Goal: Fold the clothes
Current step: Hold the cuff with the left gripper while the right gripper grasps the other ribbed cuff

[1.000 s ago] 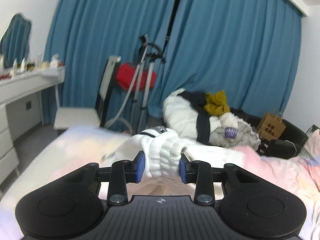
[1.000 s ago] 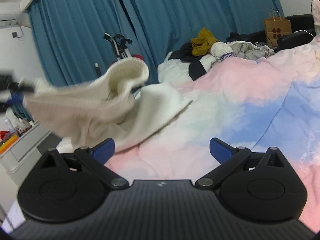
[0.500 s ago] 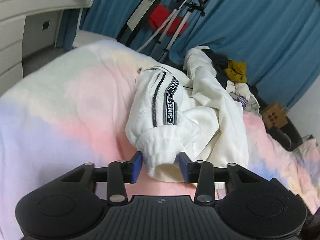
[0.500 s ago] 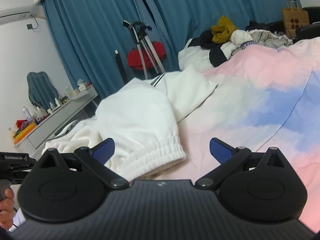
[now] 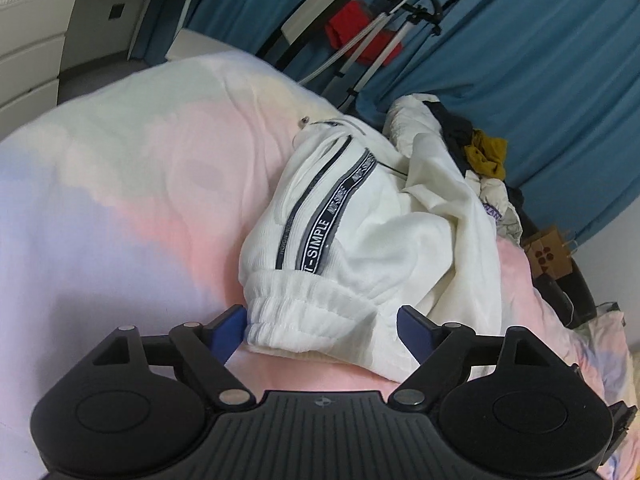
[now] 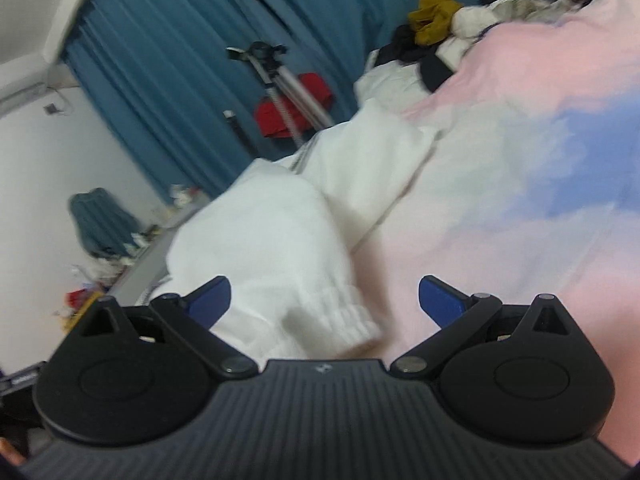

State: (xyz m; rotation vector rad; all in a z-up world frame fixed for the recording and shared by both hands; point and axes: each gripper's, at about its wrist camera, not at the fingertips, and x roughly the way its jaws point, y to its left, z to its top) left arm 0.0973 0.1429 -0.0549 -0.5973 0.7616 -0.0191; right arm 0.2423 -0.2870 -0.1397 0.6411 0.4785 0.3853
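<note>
The white garment (image 5: 384, 240) lies in a loose heap on the bed (image 5: 120, 208), on the pastel pink and blue cover. In the left wrist view it fills the centre and runs toward 1 o'clock, with its ribbed cuff (image 5: 312, 324) nearest the camera at 6 o'clock. A dark printed stripe (image 5: 340, 212) runs up the sleeve or leg toward 12 o'clock.

The left gripper (image 5: 320, 324) has its fingers spread, one on each side of the cuff, gripping nothing. The right gripper (image 6: 324, 300) is spread as well; in the blurred right wrist view another elastic hem (image 6: 344, 320) of the garment lies between its fingers, not pinched.

The cloth looks like thick, soft fleece or knit: light, limp, not slippery and in no way fragile. It will sag and bunch wherever it is not supported, and a one-point pick-up would likely drag the heap along. The ribbed cuffs and hems are the firmest, thickest parts, so they seem the best holds, each taken across the band. The layers overlap, so a deep pinch risks catching two at once.

A pile of other clothes (image 5: 480, 152) sits at 2 o'clock near the blue curtain (image 5: 540, 60), well apart.
</note>
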